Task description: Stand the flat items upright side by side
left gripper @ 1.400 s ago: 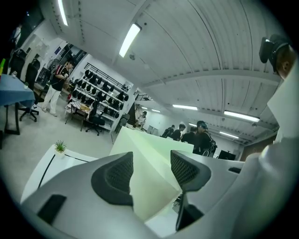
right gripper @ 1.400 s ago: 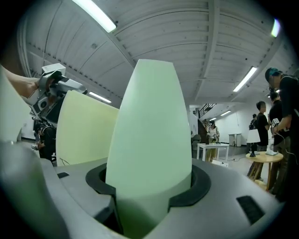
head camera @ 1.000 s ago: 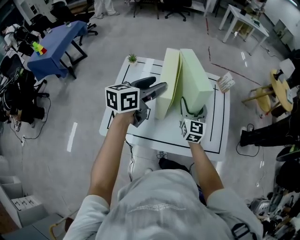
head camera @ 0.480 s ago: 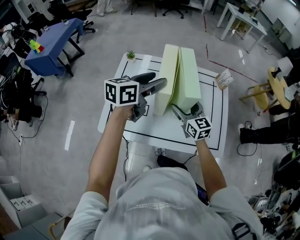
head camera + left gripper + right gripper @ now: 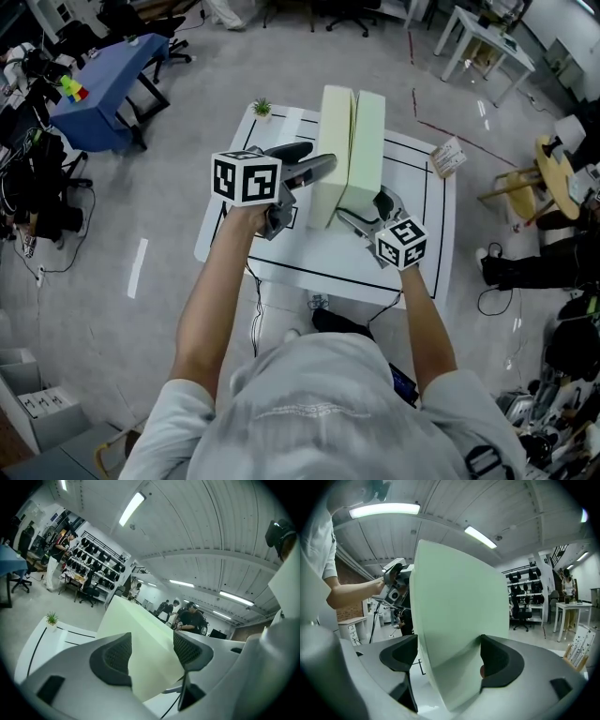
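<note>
The right gripper (image 5: pixel 449 654) is clamping its jaws on the lower edge of the right slab (image 5: pixel 364 141), one pad on each broad face. In the head view it is sitting just right of centre, its marker cube toward the lower right. The left gripper (image 5: pixel 152 645) is holding its jaws apart, and the near bottom corner of the left slab (image 5: pixel 330 150) is showing between them. Whether the pads are touching it cannot be told. Both pale green slabs are standing upright side by side in the upper middle of the frame, their faces close together, on the white table (image 5: pixel 281 258). A small plant (image 5: pixel 262 110) is sitting at the table's upper left corner.
</note>
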A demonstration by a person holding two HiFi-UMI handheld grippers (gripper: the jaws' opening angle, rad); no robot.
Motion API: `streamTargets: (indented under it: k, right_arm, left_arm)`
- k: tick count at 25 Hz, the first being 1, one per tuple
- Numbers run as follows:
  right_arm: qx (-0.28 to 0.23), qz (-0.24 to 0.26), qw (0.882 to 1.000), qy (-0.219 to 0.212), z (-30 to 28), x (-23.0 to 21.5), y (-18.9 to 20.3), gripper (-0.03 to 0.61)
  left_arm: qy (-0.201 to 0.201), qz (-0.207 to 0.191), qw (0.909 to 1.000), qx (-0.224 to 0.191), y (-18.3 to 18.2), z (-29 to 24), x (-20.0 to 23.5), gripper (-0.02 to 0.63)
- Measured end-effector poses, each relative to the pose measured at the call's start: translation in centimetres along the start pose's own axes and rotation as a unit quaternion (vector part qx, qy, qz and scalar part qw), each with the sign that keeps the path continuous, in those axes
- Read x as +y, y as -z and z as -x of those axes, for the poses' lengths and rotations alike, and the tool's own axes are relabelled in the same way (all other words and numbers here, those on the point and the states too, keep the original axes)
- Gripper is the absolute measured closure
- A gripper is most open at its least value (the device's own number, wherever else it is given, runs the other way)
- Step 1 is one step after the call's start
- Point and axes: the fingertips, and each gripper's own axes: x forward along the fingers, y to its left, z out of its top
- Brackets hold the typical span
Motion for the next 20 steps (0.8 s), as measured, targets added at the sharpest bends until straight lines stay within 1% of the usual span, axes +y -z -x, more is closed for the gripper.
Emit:
streamTargets:
  k: [3,6,11,13,15,18,19,20]
  right_arm:
    - [0.009,0.003,1.0,0.007,0.1,-0.1,0.2,0.166]
    - [0.011,0.014,1.0,0.009,0.6,0.0,-0.2,0.167]
    - [-0.023,0.024,0.999,0.009,2.7,0.8,-3.5,0.167]
    - [-0.038,0.022,0.999,0.009,3.9,1.2,-4.8,0.167]
    - [-0.047,0.014,0.999,0.013,5.2,1.4,-5.2,0.167]
    - [-0.053,-0.002,0.998,0.033,7.9,1.5,-5.8,0.169]
    - [-0.054,-0.004,0.997,0.046,8.8,1.5,-6.2,0.177]
    - [-0.055,-0.005,0.997,0.061,9.7,1.6,-6.6,0.212]
  left_arm:
    - [0.002,0.001,1.0,-0.002,0.0,-0.2,-0.2,0.322]
    - [-0.015,-0.01,0.9998,-0.001,-0.1,0.2,0.0,0.321]
    - [-0.052,-0.042,0.9977,-0.003,-0.2,1.4,-0.3,0.322]
    - [-0.068,-0.069,0.9952,-0.005,0.1,2.3,-0.9,0.322]
    - [-0.084,-0.103,0.991,-0.015,0.8,3.6,-1.5,0.322]
    - [-0.114,-0.154,0.981,-0.031,1.9,6.1,-2.2,0.324]
    - [-0.123,-0.169,0.9774,-0.032,2.1,7.1,-2.5,0.327]
    - [-0.131,-0.183,0.9739,-0.029,2.5,8.2,-2.8,0.333]
